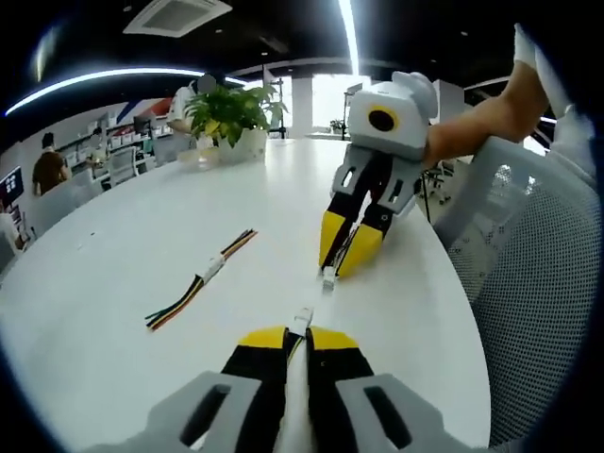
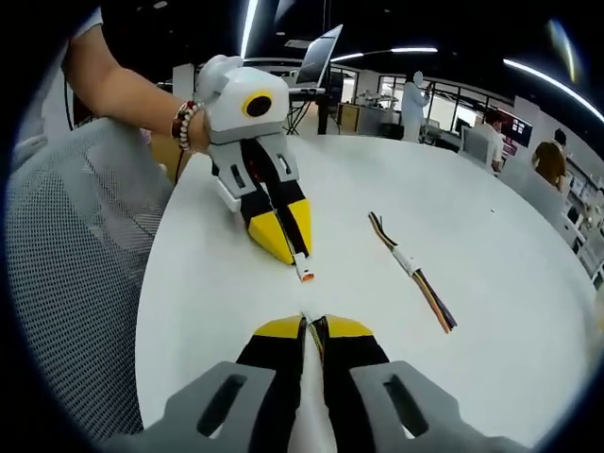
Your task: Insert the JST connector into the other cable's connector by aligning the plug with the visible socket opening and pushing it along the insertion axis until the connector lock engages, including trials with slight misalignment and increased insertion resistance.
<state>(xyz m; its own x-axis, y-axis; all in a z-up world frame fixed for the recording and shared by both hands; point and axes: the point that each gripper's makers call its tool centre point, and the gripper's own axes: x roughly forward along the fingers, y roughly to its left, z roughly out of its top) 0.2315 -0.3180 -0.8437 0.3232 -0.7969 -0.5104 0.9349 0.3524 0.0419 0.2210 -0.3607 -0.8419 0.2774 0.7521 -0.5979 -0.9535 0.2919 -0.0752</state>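
A large round white worktop [image 1: 170,245] carries everything, in an open office with a dark ceiling, strip lights and desks along the far walls; several people stand or sit back there. A grey mesh chair [image 1: 538,255] is drawn up at the worktop's edge on the person's side. Beyond the spare cable, at the far rim, one white pot [image 1: 241,143] holds a leafy green plant [image 1: 226,109]. There are two pairs of tongs, two connectors and one spare cable. The spare cable [image 1: 200,279], a flat multicoloured wire bundle with a white joint at its middle, lies loose on the bare worktop. Beside the spare cable, toward the chair, the left tongs [image 1: 297,338] are clenched on a thin cable whose white connector [image 1: 302,317] pokes out just past their yellow tips. Facing them, the right tongs [image 1: 342,260] are likewise clenched on the second cable, its white connector [image 1: 327,277] jutting from the tips, held down close to the worktop. The two connectors point at each other, near but apart, with a small strip of worktop between them. In the right gripper view the same meeting shows from the other side: the left tongs [image 2: 288,247] with their connector [image 2: 304,271], a beaded bracelet [image 2: 184,125] on the wrist behind them, and the spare cable [image 2: 412,269] off to one side.
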